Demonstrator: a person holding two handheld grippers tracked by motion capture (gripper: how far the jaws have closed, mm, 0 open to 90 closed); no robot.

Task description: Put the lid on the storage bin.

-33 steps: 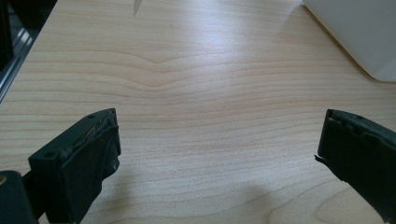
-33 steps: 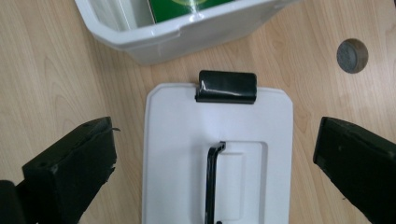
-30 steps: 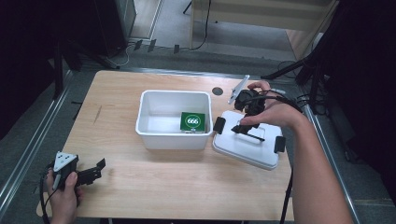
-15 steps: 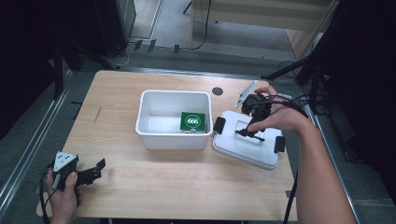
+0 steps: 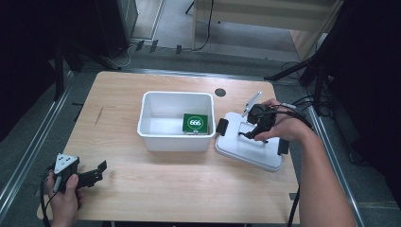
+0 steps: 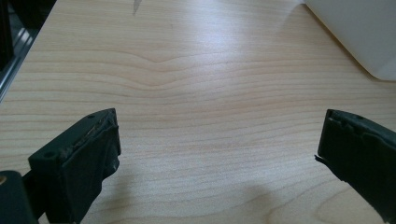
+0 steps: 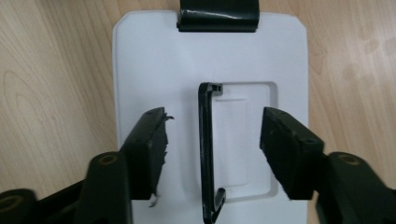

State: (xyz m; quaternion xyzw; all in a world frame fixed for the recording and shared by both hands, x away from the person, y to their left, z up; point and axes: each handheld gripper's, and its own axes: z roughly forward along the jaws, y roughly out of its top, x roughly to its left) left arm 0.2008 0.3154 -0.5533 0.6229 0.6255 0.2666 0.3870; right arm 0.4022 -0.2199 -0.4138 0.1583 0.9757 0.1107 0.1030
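The lid (image 5: 248, 147) lies flat on the table (image 5: 156, 189) beside the open bin (image 5: 176, 120), not yet lifted: the right gripper (image 7: 212, 140), jaws just closing, straddles its raised handle (image 7: 206, 154) without pinching it, while the left gripper (image 5: 97, 171) rests open.

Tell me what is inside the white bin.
A green packet marked 666 lies against the right wall of the white bin; the near wall hides a strip of the floor.
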